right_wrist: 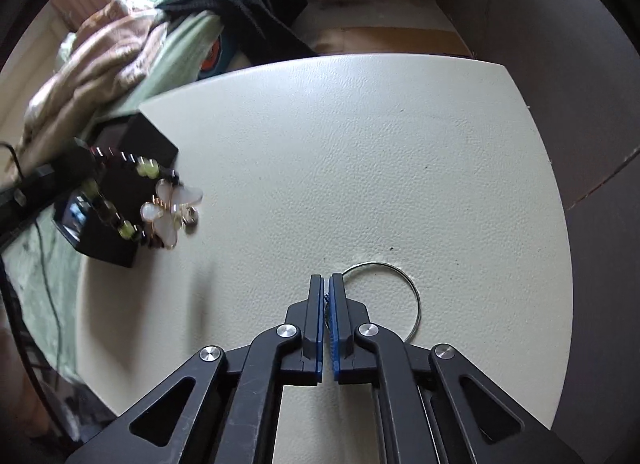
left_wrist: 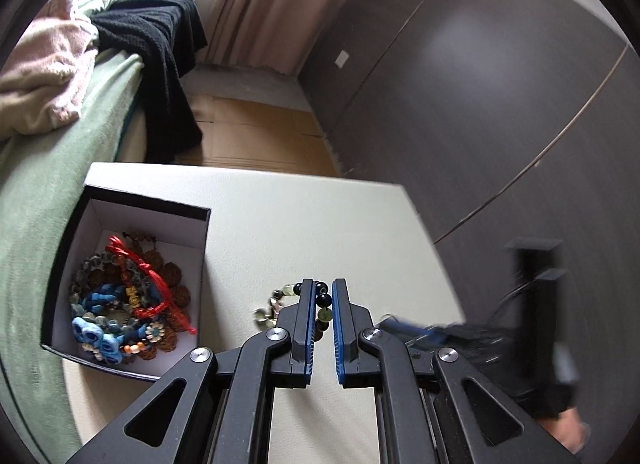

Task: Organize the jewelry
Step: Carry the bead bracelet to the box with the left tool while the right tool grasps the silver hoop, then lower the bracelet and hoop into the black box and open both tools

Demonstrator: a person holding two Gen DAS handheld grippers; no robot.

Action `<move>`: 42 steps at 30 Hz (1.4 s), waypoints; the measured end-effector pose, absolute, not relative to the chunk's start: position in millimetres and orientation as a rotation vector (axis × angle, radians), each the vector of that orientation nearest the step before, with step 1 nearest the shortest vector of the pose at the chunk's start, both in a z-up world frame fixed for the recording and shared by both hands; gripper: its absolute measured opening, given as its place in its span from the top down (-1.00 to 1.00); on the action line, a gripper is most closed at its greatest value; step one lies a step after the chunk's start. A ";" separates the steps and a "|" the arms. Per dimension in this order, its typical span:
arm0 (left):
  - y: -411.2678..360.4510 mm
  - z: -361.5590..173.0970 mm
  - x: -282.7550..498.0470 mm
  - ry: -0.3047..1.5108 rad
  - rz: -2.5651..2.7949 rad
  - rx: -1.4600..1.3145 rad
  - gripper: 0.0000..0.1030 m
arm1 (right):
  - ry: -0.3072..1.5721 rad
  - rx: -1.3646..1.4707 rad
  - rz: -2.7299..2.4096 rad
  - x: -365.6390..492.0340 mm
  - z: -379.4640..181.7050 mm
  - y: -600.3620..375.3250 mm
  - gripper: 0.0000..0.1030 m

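My left gripper [left_wrist: 323,284] is shut on a beaded bracelet [left_wrist: 322,312] of green and dark beads, held above the cream table [left_wrist: 280,216], just right of the black box. In the right wrist view the same bracelet [right_wrist: 132,200] hangs with a pale butterfly charm [right_wrist: 172,208] in front of the black box [right_wrist: 108,240]. The box [left_wrist: 132,284] is open, white inside, and holds several bracelets, red cord and blue flower pieces. My right gripper [right_wrist: 326,280] is shut on a thin silver ring bangle [right_wrist: 412,288] that lies on the table.
A bed with a green cover [left_wrist: 48,200], pink blanket and black cloth [left_wrist: 160,48] borders the table on the left. Dark wardrobe doors [left_wrist: 500,104] stand to the right. Wooden floor [left_wrist: 256,132] lies beyond the table's far edge.
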State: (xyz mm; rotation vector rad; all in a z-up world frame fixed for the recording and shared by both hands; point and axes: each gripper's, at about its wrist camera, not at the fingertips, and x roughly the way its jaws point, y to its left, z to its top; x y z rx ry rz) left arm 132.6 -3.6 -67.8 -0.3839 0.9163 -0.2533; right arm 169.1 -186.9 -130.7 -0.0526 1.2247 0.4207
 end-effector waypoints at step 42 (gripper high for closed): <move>76.2 -35.6 107.1 0.752 -0.111 -0.468 0.85 | 1.030 0.379 0.715 155.4 -70.8 -167.5 0.94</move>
